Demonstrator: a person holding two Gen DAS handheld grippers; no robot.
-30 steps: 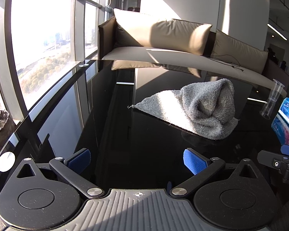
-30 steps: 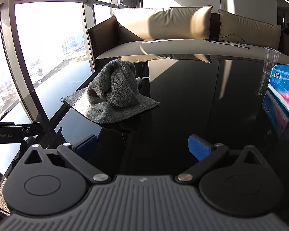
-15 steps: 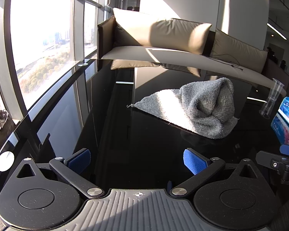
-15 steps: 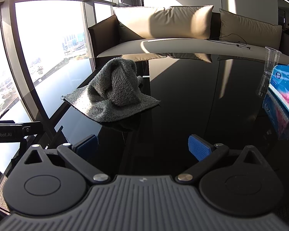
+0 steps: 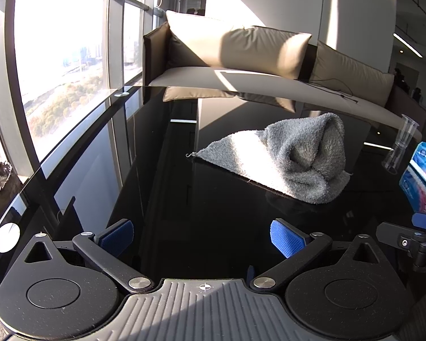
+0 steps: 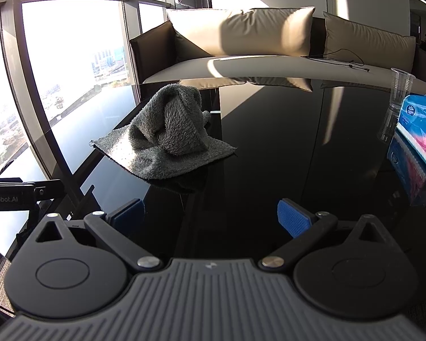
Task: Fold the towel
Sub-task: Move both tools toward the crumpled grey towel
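Both claws were spread wide, empty: left gripper (image 5: pixel 201 237), right gripper (image 6: pixel 210 217). The crumpled grey terry towel (image 5: pixel 286 162) sat bunched on the glossy black glass table (image 5: pixel 184 199), well ahead. I judged it soft, light, limp, likely sliding on glass; I'd pinch the flat near corner (image 6: pixel 95 143).

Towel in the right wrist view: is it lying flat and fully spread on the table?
No, the grey towel is bunched into a raised heap on the black table, with only its lower edges lying flat.
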